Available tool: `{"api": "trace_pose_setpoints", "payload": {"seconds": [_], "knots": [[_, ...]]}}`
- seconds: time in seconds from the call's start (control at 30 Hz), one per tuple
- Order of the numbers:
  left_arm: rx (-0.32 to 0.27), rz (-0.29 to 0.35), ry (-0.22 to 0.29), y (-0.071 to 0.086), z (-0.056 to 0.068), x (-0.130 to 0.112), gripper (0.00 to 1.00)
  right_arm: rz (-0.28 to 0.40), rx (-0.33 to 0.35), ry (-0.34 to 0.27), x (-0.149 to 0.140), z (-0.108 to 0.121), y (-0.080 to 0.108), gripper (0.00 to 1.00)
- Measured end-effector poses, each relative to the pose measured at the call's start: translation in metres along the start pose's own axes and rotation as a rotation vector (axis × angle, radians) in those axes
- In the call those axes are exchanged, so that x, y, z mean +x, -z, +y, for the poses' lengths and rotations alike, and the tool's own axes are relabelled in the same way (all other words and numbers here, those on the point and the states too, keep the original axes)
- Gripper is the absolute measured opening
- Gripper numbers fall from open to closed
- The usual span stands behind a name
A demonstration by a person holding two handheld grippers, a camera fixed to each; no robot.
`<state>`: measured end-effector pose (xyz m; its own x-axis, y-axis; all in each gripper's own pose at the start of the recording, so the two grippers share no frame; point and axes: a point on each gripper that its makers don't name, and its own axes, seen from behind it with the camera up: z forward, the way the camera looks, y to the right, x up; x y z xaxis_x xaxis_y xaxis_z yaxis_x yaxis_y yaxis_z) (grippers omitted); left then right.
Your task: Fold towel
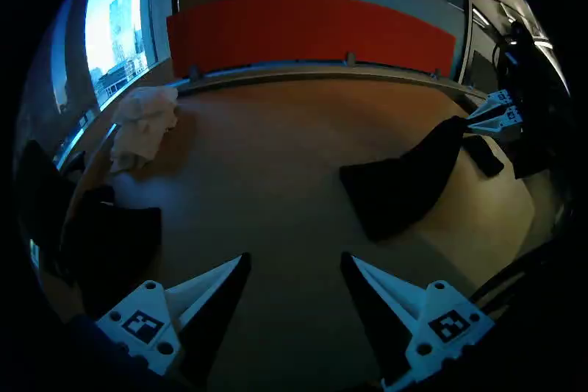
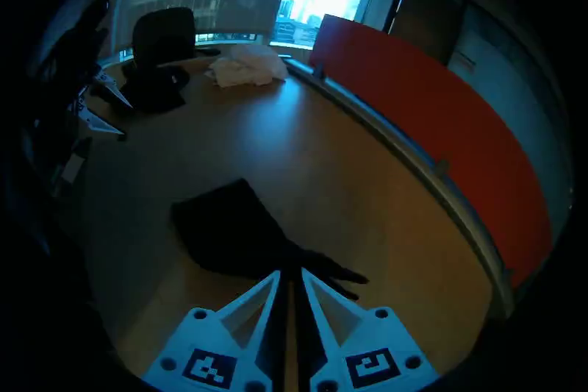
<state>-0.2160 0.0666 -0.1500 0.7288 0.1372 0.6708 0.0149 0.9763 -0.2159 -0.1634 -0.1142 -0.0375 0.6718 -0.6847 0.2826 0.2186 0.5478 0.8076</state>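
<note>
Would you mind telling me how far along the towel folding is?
Nothing looks folded yet. In hand: the right gripper pinches a raised corner of the dark towel. To do: the left gripper is open and empty, and the fold itself is not made.

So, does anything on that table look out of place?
A white cloth lies crumpled at the table's far corner, and the dark towel sits rumpled, one corner pinched in the right gripper.

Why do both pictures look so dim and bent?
Left gripper view: the window glares, the dark towel shows as a featureless black patch, the table rim bows from the fisheye lens. Right gripper view: the same glare; the red partition curves.
</note>
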Motion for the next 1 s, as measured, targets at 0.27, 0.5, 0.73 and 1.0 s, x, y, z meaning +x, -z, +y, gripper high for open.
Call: {"api": "trace_pose_setpoints", "payload": {"seconds": [0.27, 0.5, 0.73, 1.0], "knots": [[0.004, 0.005, 0.012, 0.006, -0.001, 0.002, 0.9, 0.013, 0.063, 0.037, 0.018, -0.023, -0.011, 0.05], [0.009, 0.012, 0.021, 0.012, -0.004, 0.003, 0.9, 0.017, 0.112, 0.056, 0.027, -0.043, -0.021, 0.05], [0.015, 0.016, 0.031, 0.018, -0.008, 0.003, 0.9, 0.018, 0.143, 0.078, 0.035, -0.055, -0.033, 0.05], [0.031, 0.023, 0.051, 0.029, -0.015, 0.002, 0.9, 0.018, 0.204, 0.077, 0.045, -0.082, -0.064, 0.05]]}}
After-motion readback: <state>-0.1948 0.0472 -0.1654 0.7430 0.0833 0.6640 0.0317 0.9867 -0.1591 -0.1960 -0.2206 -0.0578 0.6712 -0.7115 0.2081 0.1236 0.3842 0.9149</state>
